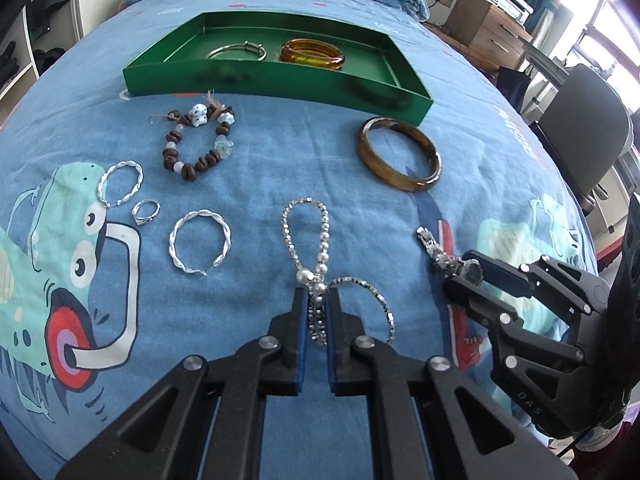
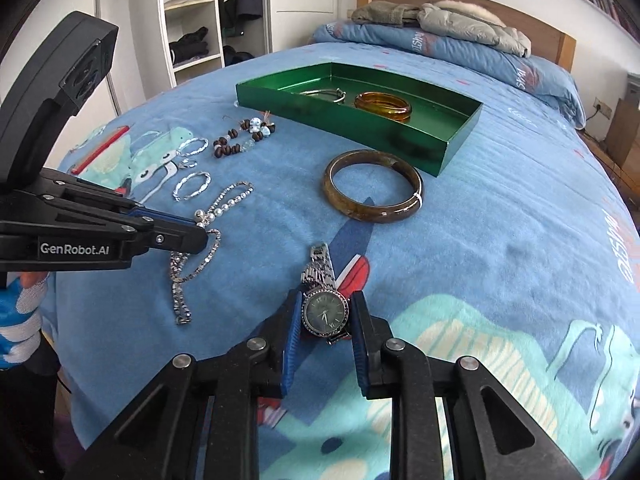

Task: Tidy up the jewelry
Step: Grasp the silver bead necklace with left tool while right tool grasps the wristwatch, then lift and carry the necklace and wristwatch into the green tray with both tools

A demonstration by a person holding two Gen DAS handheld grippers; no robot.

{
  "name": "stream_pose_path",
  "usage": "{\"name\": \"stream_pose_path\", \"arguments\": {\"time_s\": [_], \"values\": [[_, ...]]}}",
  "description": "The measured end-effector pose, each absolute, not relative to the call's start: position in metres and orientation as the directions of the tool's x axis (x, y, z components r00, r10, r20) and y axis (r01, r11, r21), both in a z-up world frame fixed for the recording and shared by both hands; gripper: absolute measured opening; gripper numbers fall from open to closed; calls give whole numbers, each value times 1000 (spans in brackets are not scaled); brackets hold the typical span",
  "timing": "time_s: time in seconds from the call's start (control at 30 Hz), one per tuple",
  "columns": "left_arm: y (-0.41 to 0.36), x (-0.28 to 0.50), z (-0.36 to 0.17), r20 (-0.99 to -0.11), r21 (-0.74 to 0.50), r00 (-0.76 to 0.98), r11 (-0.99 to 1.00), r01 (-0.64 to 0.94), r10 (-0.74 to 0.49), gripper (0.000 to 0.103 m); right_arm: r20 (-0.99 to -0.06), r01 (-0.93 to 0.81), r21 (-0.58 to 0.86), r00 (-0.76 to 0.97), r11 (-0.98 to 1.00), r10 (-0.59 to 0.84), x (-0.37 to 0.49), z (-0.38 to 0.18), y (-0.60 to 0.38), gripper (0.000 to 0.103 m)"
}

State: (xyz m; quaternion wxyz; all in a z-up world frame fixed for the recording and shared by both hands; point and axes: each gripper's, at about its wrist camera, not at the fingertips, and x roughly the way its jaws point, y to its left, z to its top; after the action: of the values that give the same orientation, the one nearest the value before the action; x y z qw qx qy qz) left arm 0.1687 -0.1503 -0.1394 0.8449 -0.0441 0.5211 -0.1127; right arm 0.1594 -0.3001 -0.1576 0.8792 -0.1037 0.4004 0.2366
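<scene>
My left gripper [image 1: 317, 300] is shut on a rhinestone and pearl necklace [image 1: 306, 236] that lies on the blue bedspread. It also shows in the right wrist view [image 2: 204, 236]. My right gripper [image 2: 325, 312] is shut on the face of a silver wristwatch [image 2: 324, 308], whose band trails away on the bedspread; it also shows in the left wrist view [image 1: 466, 270]. A green tray [image 1: 412, 92] at the back holds an amber bangle [image 1: 312, 54] and a thin silver bangle [image 1: 236, 51].
On the bedspread lie a brown bangle [image 1: 400, 154], a brown bead bracelet [image 1: 196, 140], two twisted silver hoops [image 1: 120, 184] [image 1: 199, 242] and a small ring [image 1: 145, 211]. A chair [image 1: 584, 136] and a wooden cabinet [image 1: 484, 32] stand right of the bed.
</scene>
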Motion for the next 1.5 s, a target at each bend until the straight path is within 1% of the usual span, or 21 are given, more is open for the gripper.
{"name": "stream_pose_path", "arguments": {"time_s": [0.43,0.9,1.23,1.5], "values": [[-137,148,-102,-832,-222,475,956,191,-288,6,-697,-412,66,633,909,337,123,-120,-299,23],[-106,149,-49,-768,-250,534,934,257,-353,6,-639,-358,78,699,931,322,127,-76,-288,23],[-78,184,0,-719,-233,601,935,266,-350,6,-610,-348,55,730,936,307,146,-50,-284,23],[-65,241,34,-676,-181,666,947,264,-315,6,-580,-318,37,765,947,279,192,-19,-283,23]]}}
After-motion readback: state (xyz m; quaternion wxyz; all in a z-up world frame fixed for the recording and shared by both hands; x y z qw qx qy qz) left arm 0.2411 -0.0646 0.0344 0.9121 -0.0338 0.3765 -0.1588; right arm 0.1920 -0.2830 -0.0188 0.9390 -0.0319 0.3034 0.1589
